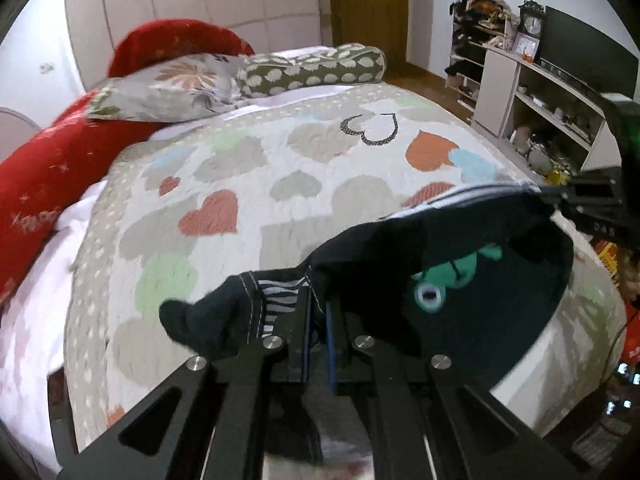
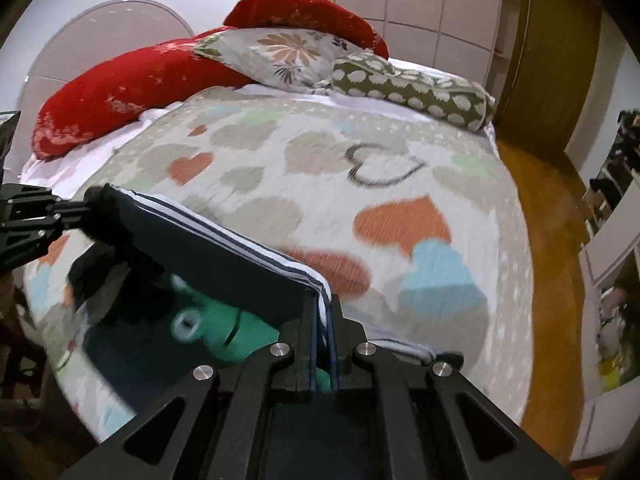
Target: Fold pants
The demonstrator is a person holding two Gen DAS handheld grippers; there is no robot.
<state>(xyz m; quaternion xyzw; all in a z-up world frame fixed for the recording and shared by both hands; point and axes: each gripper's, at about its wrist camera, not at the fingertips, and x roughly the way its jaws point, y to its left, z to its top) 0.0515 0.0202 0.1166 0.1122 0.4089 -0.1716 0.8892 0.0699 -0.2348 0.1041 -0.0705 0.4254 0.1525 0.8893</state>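
Dark navy pants (image 1: 432, 264) with a white-striped waistband and a green cartoon patch hang stretched between both grippers above the bed. My left gripper (image 1: 318, 312) is shut on one waistband corner. My right gripper (image 2: 322, 312) is shut on the other corner of the pants (image 2: 208, 252). The right gripper also shows at the right of the left wrist view (image 1: 560, 196), and the left gripper at the left of the right wrist view (image 2: 76, 210). The lower part of the pants hangs toward the quilt.
The bed has a heart-patterned quilt (image 1: 280, 168) (image 2: 360, 160). Red, floral and dotted pillows (image 1: 168, 88) (image 2: 288, 52) lie at the headboard. Shelves with clutter (image 1: 540, 92) stand at the right, over a wooden floor (image 2: 532, 240).
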